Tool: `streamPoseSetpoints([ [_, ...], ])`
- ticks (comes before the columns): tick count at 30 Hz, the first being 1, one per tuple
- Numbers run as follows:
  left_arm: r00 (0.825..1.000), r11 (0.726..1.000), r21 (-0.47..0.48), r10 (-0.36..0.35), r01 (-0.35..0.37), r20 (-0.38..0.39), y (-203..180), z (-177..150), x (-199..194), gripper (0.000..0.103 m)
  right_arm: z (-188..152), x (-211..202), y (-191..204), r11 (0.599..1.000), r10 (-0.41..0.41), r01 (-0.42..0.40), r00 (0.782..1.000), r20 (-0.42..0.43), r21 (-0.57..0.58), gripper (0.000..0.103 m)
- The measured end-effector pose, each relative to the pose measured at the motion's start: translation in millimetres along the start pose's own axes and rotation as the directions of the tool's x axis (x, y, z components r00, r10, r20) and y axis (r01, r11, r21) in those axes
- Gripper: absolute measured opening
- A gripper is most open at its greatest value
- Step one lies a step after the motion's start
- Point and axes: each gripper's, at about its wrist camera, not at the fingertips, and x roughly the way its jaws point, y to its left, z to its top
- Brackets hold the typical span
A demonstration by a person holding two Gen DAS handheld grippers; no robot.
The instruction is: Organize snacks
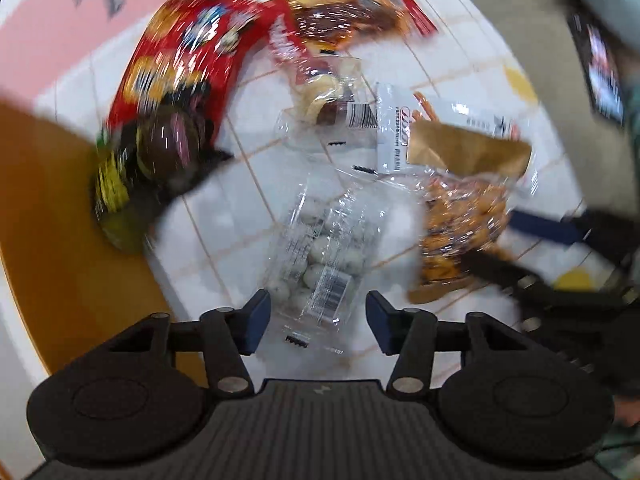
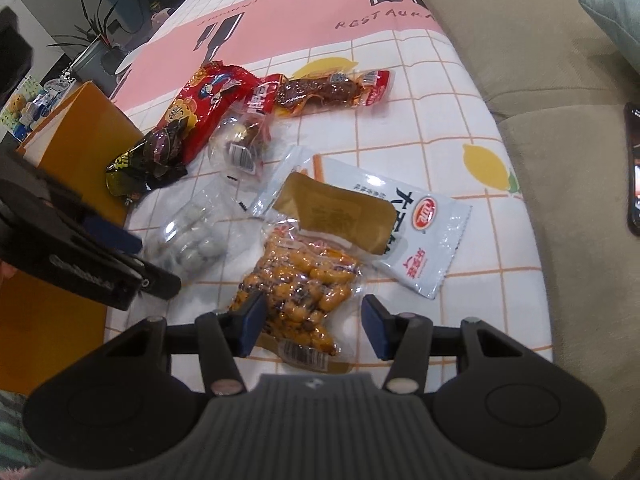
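Several snack packs lie on a checked tablecloth [image 2: 460,120]. My left gripper [image 1: 318,316] is open, its jaws on either side of the near end of a clear pack of white balls [image 1: 316,248], also in the right wrist view [image 2: 192,236]. My right gripper [image 2: 312,326] is open over the near end of a clear bag of orange nuts [image 2: 298,284], also in the left wrist view [image 1: 456,220]. Beyond lie a white packet [image 2: 416,232], a gold pouch [image 2: 340,212], a red bag [image 2: 200,104] and a dark meat pack [image 2: 320,92].
An orange box [image 2: 80,136] stands at the table's left edge, also in the left wrist view [image 1: 48,208]. A beige sofa [image 2: 560,80] with a phone [image 2: 634,168] runs along the right. A black-and-yellow pack [image 2: 140,160] lies by the box.
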Motion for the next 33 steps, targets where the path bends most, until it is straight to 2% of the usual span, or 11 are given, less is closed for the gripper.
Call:
streamPoseSetpoints([
  [5,0.995,0.974,-0.207,-0.081,0.089,0.051,10.4,-25.2,2.2,0.051,-2.7,-2.7,-2.4,1.0,-0.014,0.014,1.0,0.004,-0.025,0.05],
  [9,0.992,0.967,-0.239,-0.062,0.087,0.11,0.1,-46.7,3.6,0.052,-8.6,-5.7,-5.1,0.998,-0.045,0.045,0.999,-0.005,-0.045,0.05],
  [11,0.989,0.973,-0.218,-0.042,0.073,0.145,-6.2,-53.0,1.4,0.058,-12.0,-7.3,-4.5,0.994,-0.087,0.086,0.996,-0.004,-0.072,0.05],
  [13,0.982,0.979,-0.191,-0.031,0.067,0.188,-12.7,-58.7,-4.3,0.069,-13.5,-9.3,-5.5,0.992,-0.105,0.105,0.994,0.005,-0.076,0.05],
  [16,0.965,0.993,-0.118,0.017,0.014,0.261,-17.4,-63.3,-15.6,0.08,-11.0,-16.7,-9.4,0.999,-0.042,0.043,0.998,0.037,-0.027,0.05],
  [19,0.951,0.998,-0.036,0.063,-0.055,0.302,-22.2,-54.9,-17.5,0.087,-3.7,-18.3,-12.3,0.999,0.016,-0.019,0.998,0.066,0.05,0.054],
  [23,0.95,0.988,0.105,0.081,-0.117,0.301,-24.8,-47.5,-12.7,0.087,4.2,-7.3,-11.8,0.991,0.02,-0.027,0.998,0.052,0.134,0.06],
  [26,0.948,0.97,0.182,0.1,-0.16,0.301,-31.7,-41.3,-3.5,0.087,6.9,-1.2,-9.8,0.988,-0.012,0.004,0.999,0.053,0.156,0.064],
  [33,0.938,0.956,0.206,0.139,-0.211,0.317,-35.7,-32.3,14.1,0.088,7.9,9.9,6.9,0.994,-0.088,0.084,0.994,0.063,0.063,0.07],
])
